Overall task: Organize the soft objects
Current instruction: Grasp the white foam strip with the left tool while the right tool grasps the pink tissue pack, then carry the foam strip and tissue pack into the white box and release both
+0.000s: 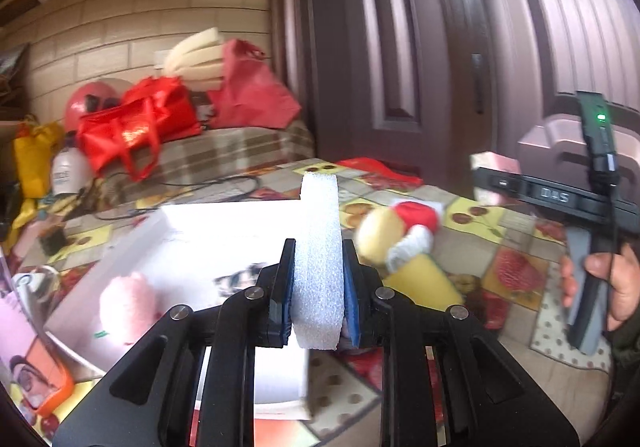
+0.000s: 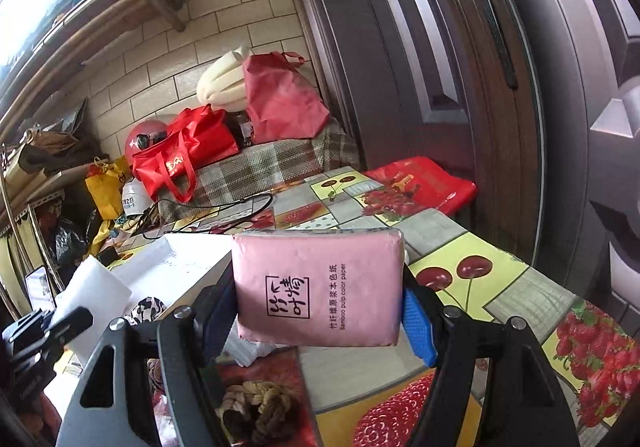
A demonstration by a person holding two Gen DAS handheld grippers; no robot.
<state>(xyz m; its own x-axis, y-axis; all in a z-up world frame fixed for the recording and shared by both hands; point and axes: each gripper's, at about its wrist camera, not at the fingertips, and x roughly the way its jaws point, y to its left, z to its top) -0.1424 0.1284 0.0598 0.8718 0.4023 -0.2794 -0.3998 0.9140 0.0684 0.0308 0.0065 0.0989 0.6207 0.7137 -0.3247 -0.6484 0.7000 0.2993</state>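
Left gripper (image 1: 319,279) pinches foam slab (image 1: 319,247) (porous, white).

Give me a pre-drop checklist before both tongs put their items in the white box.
1. Left tongs shut on white foam block: ok.
2. Right tongs shut on pink tissue pack: ok.
3. White box open on top: ok.
4. Room left in box beside pink plush: cannot tell, interior overexposed.
5. Foam over the box: ok.
6. Tissue pack over the box: not ok, box sits to its left.
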